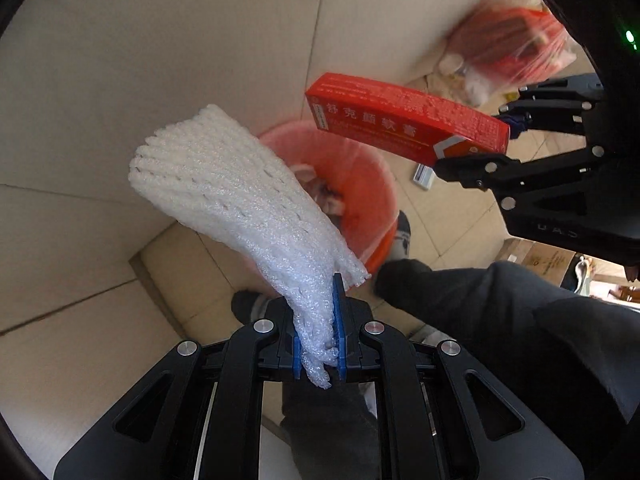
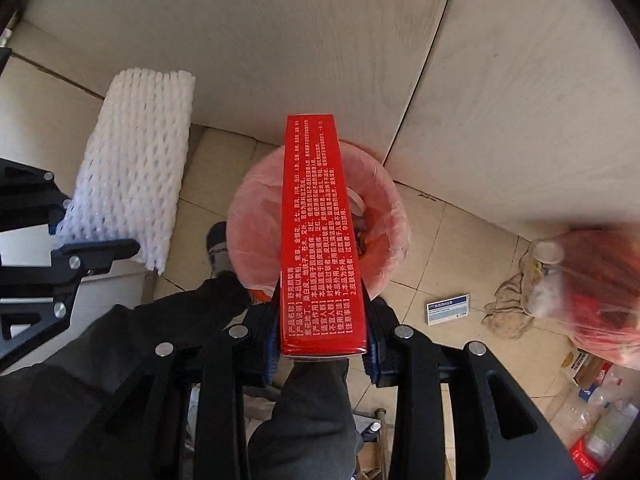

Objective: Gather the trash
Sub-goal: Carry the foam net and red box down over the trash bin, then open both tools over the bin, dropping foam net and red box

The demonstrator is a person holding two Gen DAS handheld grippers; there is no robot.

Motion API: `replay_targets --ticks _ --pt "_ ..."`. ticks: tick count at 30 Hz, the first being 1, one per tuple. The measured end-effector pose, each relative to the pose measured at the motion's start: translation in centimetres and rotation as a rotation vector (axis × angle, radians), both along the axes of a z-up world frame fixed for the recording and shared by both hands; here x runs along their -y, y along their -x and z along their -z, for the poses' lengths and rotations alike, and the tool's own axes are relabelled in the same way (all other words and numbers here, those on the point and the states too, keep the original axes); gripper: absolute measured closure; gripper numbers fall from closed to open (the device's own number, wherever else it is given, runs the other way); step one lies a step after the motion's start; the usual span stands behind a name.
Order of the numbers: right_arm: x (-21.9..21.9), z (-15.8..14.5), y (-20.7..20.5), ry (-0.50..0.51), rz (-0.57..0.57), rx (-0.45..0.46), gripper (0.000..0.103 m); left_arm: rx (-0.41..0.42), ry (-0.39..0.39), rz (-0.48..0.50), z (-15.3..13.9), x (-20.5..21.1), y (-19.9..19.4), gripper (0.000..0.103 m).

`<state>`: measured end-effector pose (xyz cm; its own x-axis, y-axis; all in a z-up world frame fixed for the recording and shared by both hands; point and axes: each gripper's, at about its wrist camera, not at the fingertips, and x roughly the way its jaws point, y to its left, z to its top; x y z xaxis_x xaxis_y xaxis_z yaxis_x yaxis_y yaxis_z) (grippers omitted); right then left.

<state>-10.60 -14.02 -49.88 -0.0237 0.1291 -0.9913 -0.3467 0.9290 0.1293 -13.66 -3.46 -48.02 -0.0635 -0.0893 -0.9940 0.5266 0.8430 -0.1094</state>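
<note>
The left gripper [image 1: 318,344] is clamped on the squeezed end of a white foam net sleeve [image 1: 236,196]; its blue pads [image 1: 339,320] are nearly together with the crushed foam between them. The sleeve fans out toward the upper left of the left wrist view, above a red bin [image 1: 360,192] lined with a thin pink bag. The right gripper [image 2: 320,344] is closed on a long red box [image 2: 320,232], its pads pressing the two narrow sides near the box's bottom end. The box runs up the centre of the right wrist view, straight across the mouth of the bin [image 2: 384,208], which already has scraps in it.

The left wrist view shows the right gripper [image 1: 472,152] from the side at the right edge, holding the box [image 1: 404,120] tilted above the bin. The right wrist view shows the left gripper [image 2: 96,252] at the left edge with the sleeve [image 2: 136,172] beside the bin, not over it. Only this view shows a small white card [image 2: 448,308] on the tiled floor [image 2: 460,240], a crumpled rag [image 2: 508,308] beside it, and a red plastic bag [image 2: 600,300] at the right edge with bottles [image 2: 600,412] below.

Both grippers point down at the floor. A person's dark trouser legs [image 2: 308,408] and a grey shoe [image 2: 220,252] lie beneath them, the shoe just beside the bin.
</note>
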Motion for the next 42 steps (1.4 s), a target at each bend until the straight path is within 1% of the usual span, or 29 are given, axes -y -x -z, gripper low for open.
replay_targets --ticks 8,12,16,18,19,20,22,23,25,26,27,29,31,33,34,35,36,38,40,42 --pt "-0.1 3.5 -1.1 0.04 0.011 -0.05 0.072 -0.05 -0.007 0.007 3.4 -0.1 -0.1 0.09" --pt "-0.3 5.3 -1.1 0.049 -0.004 -0.079 0.071 -0.07 -0.017 -0.005 4.5 0.3 0.0 0.088" --pt "-0.5 6.4 -1.2 0.047 0.0 -0.093 0.071 -0.08 -0.021 -0.019 5.2 0.1 -0.1 0.084" --pt "-0.4 6.9 -1.2 0.048 0.002 -0.092 0.069 -0.082 -0.024 -0.019 5.3 0.2 0.0 0.079" --pt "-0.4 7.0 -1.2 0.044 0.005 -0.09 0.069 -0.08 -0.026 -0.018 5.4 0.2 0.1 0.075" --pt "-0.5 7.0 -1.2 0.043 0.006 -0.09 0.069 -0.081 -0.026 -0.018 5.4 0.3 0.0 0.068" --pt "-0.5 7.1 -1.1 0.038 0.006 -0.089 0.068 -0.082 -0.026 -0.017 5.6 0.5 0.0 0.06" --pt "-0.6 7.1 -1.1 0.034 0.008 -0.087 0.068 -0.082 -0.025 -0.013 5.6 0.6 0.0 0.059" --pt "-0.4 7.1 -1.1 0.034 0.009 -0.08 0.065 -0.075 -0.028 -0.003 5.7 0.8 0.0 0.056" --pt "-0.3 7.0 -1.2 0.031 0.014 -0.077 0.06 -0.075 -0.029 -0.003 5.6 0.9 -0.1 0.053" --pt "-0.2 7.0 -1.2 0.024 0.019 -0.075 0.057 -0.075 -0.029 -0.003 5.7 1.0 -0.2 0.053" --pt "-0.1 6.8 -1.4 0.02 0.019 -0.064 0.056 -0.072 -0.033 -0.006 5.7 1.2 -0.2 0.05" --pt "0.1 6.6 -1.5 0.015 0.018 -0.05 0.054 -0.071 -0.033 -0.008 5.7 1.2 -0.4 0.049" --pt "0.1 6.2 -1.6 0.009 0.019 -0.034 0.046 -0.068 -0.037 -0.005 5.5 1.2 -0.5 0.047" --pt "-0.1 5.9 -1.6 0.015 0.018 -0.023 0.044 -0.064 -0.039 -0.006 5.4 1.2 -0.5 0.044" --pt "-0.1 5.6 -1.6 0.02 0.018 -0.014 0.038 -0.058 -0.04 -0.01 5.2 1.1 -0.6 0.041" --pt "-0.2 5.3 -1.7 0.022 0.021 -0.004 0.032 -0.053 -0.039 -0.015 5.0 1.1 -0.7 0.041" --pt "0.0 4.4 -1.8 0.02 0.036 0.015 0.028 -0.045 -0.038 -0.024 4.3 1.0 -0.9 0.04" --pt "0.2 3.4 -1.9 0.024 0.046 0.034 0.023 -0.028 -0.037 -0.03 3.3 1.0 -1.1 0.037" --pt "0.3 1.9 -1.9 0.014 0.049 0.056 0.016 -0.01 -0.029 -0.043 2.2 1.0 -1.3 0.035"
